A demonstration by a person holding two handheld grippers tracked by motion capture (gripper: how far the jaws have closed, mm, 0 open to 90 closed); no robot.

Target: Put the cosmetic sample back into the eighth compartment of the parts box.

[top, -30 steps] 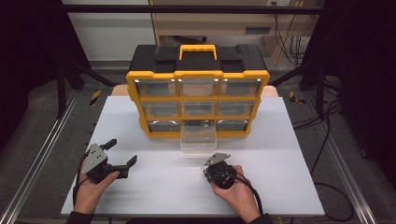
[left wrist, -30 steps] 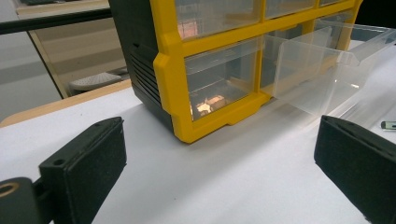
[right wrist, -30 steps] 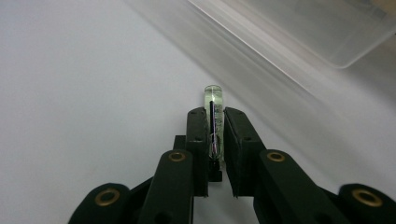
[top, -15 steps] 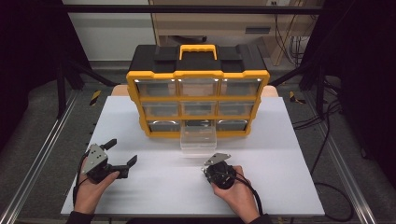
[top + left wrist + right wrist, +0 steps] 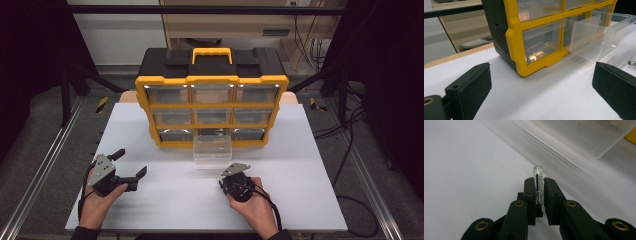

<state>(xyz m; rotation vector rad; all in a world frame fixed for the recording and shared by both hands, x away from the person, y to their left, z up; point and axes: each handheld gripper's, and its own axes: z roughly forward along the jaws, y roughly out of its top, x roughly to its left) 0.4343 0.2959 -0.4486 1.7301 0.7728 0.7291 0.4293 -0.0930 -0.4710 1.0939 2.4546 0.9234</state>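
The white table (image 5: 165, 200) carries everything, and the biggest thing on it is the yellow-and-black drawer cabinet (image 5: 212, 107), standing upright toward the far side with a yellow handle (image 5: 212, 52) on its black top. Its front holds three rows of three clear drawers. The middle drawer (image 5: 212, 147) of the bottom row is pulled out toward the person, its front end resting just above the table; in the left gripper view it (image 5: 596, 37) shows as a clear empty tub jutting from the yellow frame.

Nearer the person, a hand holds each tool. The left tongs (image 5: 131, 165) sit low over the table's near-left part, well apart from the cabinet, and their two black pads (image 5: 471, 85) stand wide apart with nothing between them, aimed at the cabinet's lower corner.

The right tongs (image 5: 226, 176) hover just in front of the open drawer, close to its front edge. In the right gripper view they (image 5: 539, 186) are clamped on a small clear glass vial (image 5: 538, 177) with a dark line running down its length. The vial's rounded end pokes out past the pad tips, pointing toward the drawer's clear wall (image 5: 586, 137), near it but not touching.
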